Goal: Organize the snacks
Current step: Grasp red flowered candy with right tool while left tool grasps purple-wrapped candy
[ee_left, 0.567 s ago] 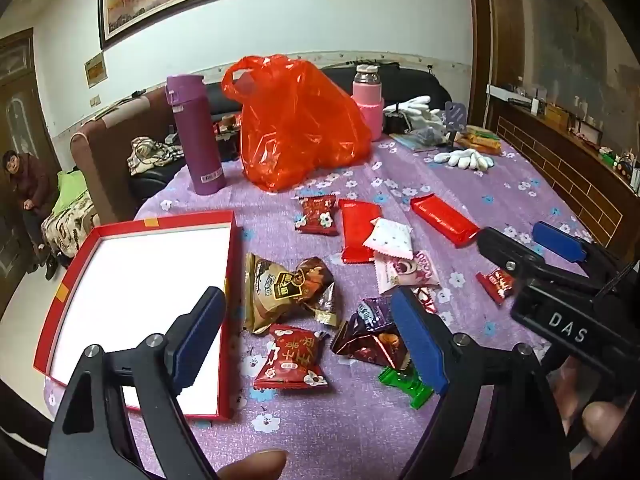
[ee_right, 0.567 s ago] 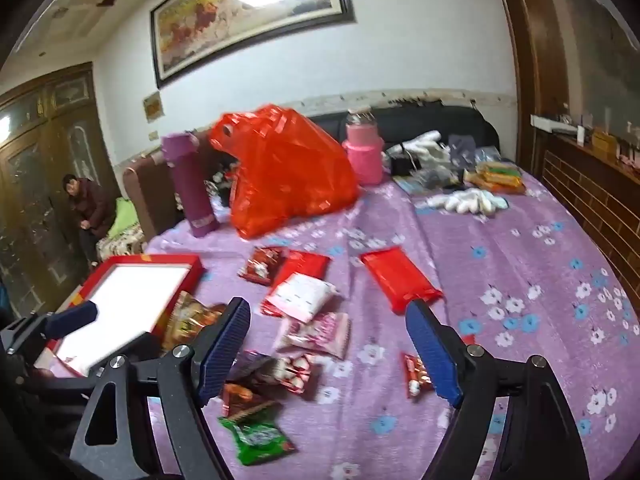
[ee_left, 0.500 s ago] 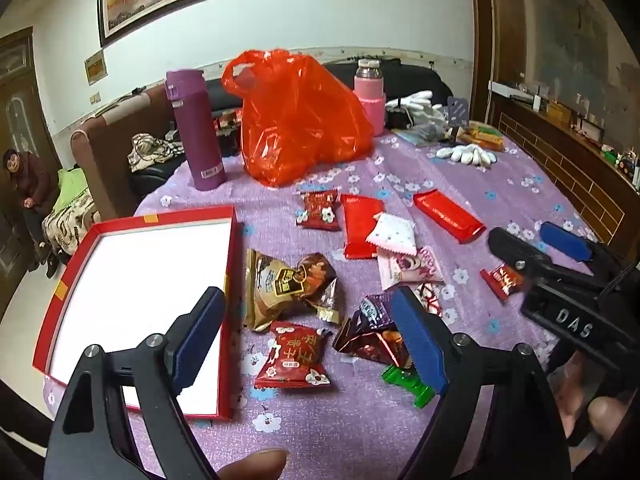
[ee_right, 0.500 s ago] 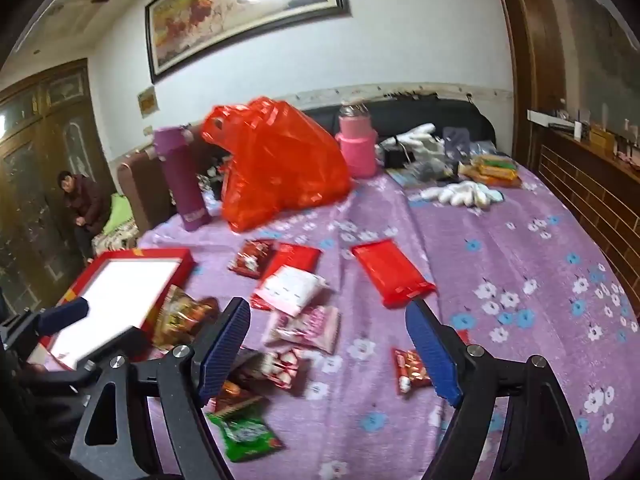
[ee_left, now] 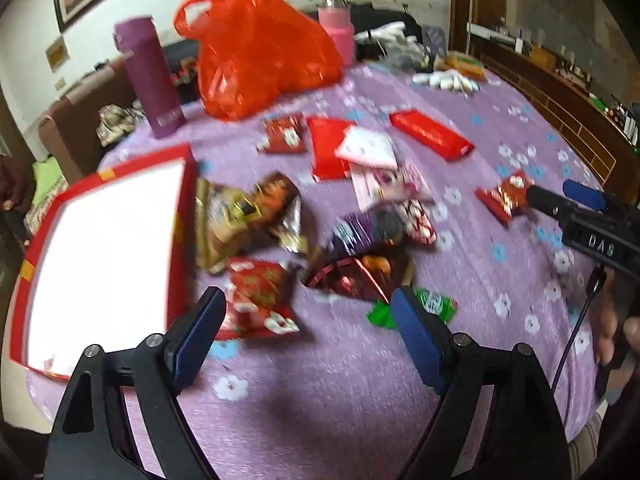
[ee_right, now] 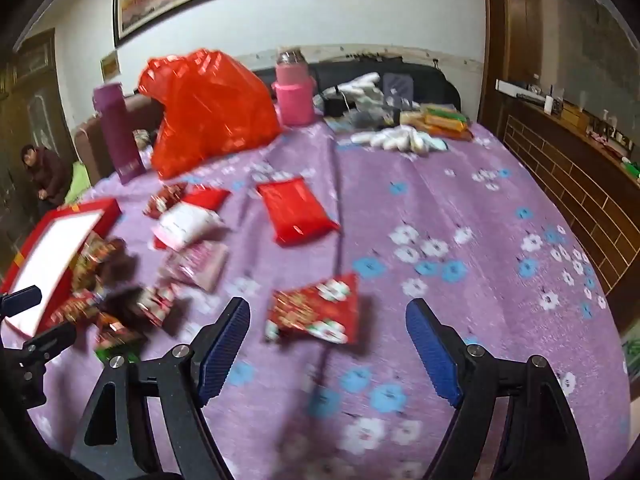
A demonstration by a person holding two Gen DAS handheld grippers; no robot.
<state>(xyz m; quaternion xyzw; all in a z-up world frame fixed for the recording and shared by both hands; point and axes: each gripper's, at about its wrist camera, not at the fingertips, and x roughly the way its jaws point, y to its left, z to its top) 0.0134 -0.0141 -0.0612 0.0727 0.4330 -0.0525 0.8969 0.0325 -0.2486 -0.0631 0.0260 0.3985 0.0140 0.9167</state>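
Both tools are spread wide with nothing between their blue pads. Left tool (ee_left: 304, 332) hangs tilted down over the near edge of the snack heap on the tabletop (ee_left: 340, 392), which is covered in a purple flowered cloth. Just beyond its left pad lies a red snack packet (ee_left: 260, 300) with white flowers; just beyond its right pad lies a green wrapper (ee_left: 434, 306). Between and behind them sits a dark foil packet (ee_left: 352, 276), under a purple wrapper (ee_left: 366, 230). A brown and gold bag (ee_left: 244, 220) leans against the right wall of the red box (ee_left: 182, 220), whose white inside holds nothing and which fills the left of the scene.

Right tool (ee_right: 328, 336) hovers on the right side, over a lone red flowered packet (ee_right: 316, 310) that lies just ahead of its pads, apart from the heap. A hand (ee_left: 612, 328) grips its handle in the left view.

Farther back lie a pink packet (ee_left: 386, 186), a white packet (ee_left: 368, 148) lying on a flat red pouch (ee_left: 326, 160), a small red packet (ee_left: 282, 134) and a long red pack (ee_left: 430, 134). At the far edge stand a purple flask (ee_left: 150, 78), an orange plastic bag (ee_left: 260, 50) and a pink flask (ee_left: 338, 30); white gloves (ee_right: 400, 140) lie to the right. Motion blur smears the heap, so the exact overlaps there may be slightly off. A seated person (ee_right: 44, 176) is at the far left.
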